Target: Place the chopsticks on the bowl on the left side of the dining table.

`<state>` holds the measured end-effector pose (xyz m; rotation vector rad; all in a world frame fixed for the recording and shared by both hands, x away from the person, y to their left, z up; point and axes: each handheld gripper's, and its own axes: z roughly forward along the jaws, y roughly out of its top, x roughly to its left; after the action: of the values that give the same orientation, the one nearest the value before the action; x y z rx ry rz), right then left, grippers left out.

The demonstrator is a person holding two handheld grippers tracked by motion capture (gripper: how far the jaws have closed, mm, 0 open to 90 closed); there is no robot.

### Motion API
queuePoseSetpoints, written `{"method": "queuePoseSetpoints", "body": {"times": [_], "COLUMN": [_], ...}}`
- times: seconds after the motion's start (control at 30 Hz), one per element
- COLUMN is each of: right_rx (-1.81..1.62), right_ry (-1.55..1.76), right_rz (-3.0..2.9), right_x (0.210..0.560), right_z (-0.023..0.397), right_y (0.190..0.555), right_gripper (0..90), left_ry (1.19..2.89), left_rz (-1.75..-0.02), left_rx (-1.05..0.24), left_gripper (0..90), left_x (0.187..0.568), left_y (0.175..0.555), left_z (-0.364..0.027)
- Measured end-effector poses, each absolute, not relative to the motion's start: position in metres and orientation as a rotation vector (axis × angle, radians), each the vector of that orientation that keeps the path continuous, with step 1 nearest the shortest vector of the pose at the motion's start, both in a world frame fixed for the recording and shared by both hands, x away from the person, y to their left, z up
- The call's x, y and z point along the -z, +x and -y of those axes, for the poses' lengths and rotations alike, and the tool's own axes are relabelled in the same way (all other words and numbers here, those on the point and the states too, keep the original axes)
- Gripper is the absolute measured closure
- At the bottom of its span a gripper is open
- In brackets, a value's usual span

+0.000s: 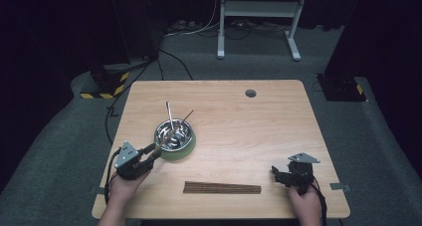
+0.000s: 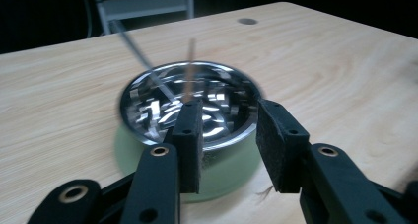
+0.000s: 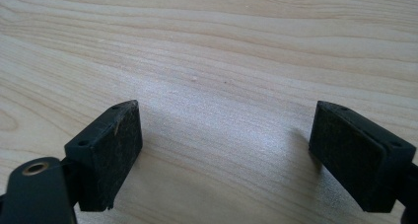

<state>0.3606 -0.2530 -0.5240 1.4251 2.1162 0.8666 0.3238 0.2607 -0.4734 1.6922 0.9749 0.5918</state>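
Left tongs (image 1: 155,153) hover at the near-left rim of the steel bowl (image 1: 174,135), jaws apart, gripping nothing; a metal rod (image 1: 169,115) and a wooden stick (image 1: 185,119) lean inside the bowl; wooden sticks (image 1: 222,188) lie on the counter (image 1: 259,126) right of the bowl; right tongs (image 1: 276,175) wide apart, empty

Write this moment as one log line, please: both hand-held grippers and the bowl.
left hand-held gripper: open, at bowl rim | right hand-held gripper: open, nothing between pads | bowl: steel, two sticks inside | stick bundle: flat on table
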Motion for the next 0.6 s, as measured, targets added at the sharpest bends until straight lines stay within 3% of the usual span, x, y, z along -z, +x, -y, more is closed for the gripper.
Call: {"method": "queuePoseSetpoints", "body": {"times": [0.1, 0.13, 0.3, 0.6], "right_rx": [-0.867, -0.865, -0.866, -0.868], "right_ry": [1.42, 1.431, 1.43, 1.415], "right_rz": [-2.115, -2.134, -2.133, -2.135], "right_x": [0.524, 0.523, 0.523, 0.523], "right_z": [0.253, 0.253, 0.253, 0.254], "right_y": [0.361, 0.36, 0.36, 0.361], "right_gripper": [12.5, 12.5, 12.5, 12.5], "left_ry": [1.698, 1.798, 1.907, 2.028], "left_rz": [-0.948, -0.905, -0.837, -0.819], "left_rx": [-0.557, -0.56, -0.496, -0.387], "left_gripper": [62.6, 62.5, 61.8, 57.2], "left_x": [0.474, 0.473, 0.489, 0.512], "left_y": [0.32, 0.317, 0.311, 0.316], "left_z": [-0.249, -0.247, -0.217, -0.196]}}
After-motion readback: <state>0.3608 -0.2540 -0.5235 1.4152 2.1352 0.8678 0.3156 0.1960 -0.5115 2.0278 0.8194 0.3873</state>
